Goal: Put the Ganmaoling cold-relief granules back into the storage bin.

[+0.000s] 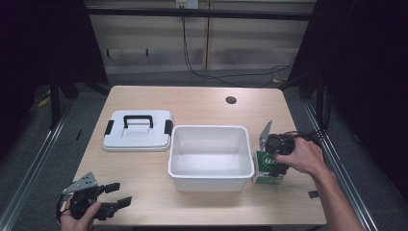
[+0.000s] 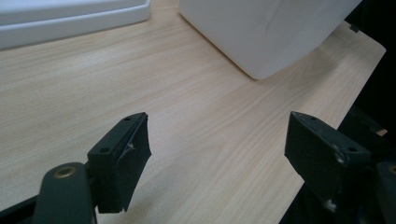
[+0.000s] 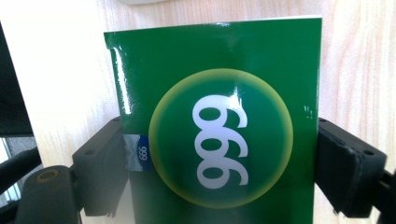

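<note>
A green box (image 3: 219, 126) with white 999 in a yellow-ringed circle is seen mid-frame; white bin (image 1: 210, 156), black-handled white lid (image 1: 138, 130).

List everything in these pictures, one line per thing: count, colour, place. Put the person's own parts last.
table: one, light wood, under all the items.
bin: one, white, open, centre of the table.
lid: one, white with a black handle and black clips, flat on the table left of the bin.
box: one, green with a yellow-ringed circle and white digits, beside the bin's right wall.
hole: one, dark, far side of the table.
cables: dark, on the floor beyond the table.
left gripper: one, black, jaws apart over the near left corner.
right gripper: one, black, jaws at the box's two sides.
hands: two, one on each gripper.
</note>
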A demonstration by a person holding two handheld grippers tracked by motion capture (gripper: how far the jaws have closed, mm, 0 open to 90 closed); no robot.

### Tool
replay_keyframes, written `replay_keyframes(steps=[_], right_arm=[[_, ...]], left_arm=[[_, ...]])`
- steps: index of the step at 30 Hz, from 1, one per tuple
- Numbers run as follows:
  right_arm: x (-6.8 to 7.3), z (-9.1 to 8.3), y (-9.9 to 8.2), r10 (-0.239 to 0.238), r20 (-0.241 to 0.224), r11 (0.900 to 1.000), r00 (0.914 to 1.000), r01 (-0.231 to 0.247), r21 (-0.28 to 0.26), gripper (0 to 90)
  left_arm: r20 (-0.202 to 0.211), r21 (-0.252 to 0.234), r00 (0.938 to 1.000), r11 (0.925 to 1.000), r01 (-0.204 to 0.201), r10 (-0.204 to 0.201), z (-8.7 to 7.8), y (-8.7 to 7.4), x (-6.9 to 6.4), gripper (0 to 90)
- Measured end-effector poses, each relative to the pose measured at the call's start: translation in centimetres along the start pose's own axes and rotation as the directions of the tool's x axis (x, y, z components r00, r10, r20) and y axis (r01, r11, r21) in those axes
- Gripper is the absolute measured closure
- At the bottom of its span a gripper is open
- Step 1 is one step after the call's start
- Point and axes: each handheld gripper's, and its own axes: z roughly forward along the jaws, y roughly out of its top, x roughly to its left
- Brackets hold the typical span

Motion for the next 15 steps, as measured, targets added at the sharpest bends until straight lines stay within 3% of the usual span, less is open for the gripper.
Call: replay_keyframes(steps=[7, 8, 9, 15], right_arm=[[0.1, -0.7, -0.9, 0.029, -0.012, 0.9978, 0.9995, -0.029, -0.060, 14.8], [0.3, -0.8, -0.9, 0.049, -0.018, 0.9969, 0.9986, -0.050, -0.061, 14.8], [0.2, -1.0, -1.1, 0.033, -0.017, 0.9966, 0.9993, -0.034, -0.076, 14.8], [0.6, -1.7, -1.7, 0.057, -0.008, 0.9925, 0.9983, -0.058, -0.108, 14.8]], left_arm=[[-0.005, -0.001, 1.0000, 1.0000, 0.002, -0.002, 0.0, 0.0, 0.0, 22.0], [-0.004, -0.003, 1.0000, 1.0000, 0.005, -0.005, 0.0, 0.0, 0.0, 21.6], [-0.006, -0.005, 1.0000, 1.0000, 0.007, -0.007, 0.0, 0.0, 0.1, 21.5], [-0.011, -0.012, 0.9998, 0.9998, 0.016, -0.016, -0.1, 0.0, 0.1, 21.3]])
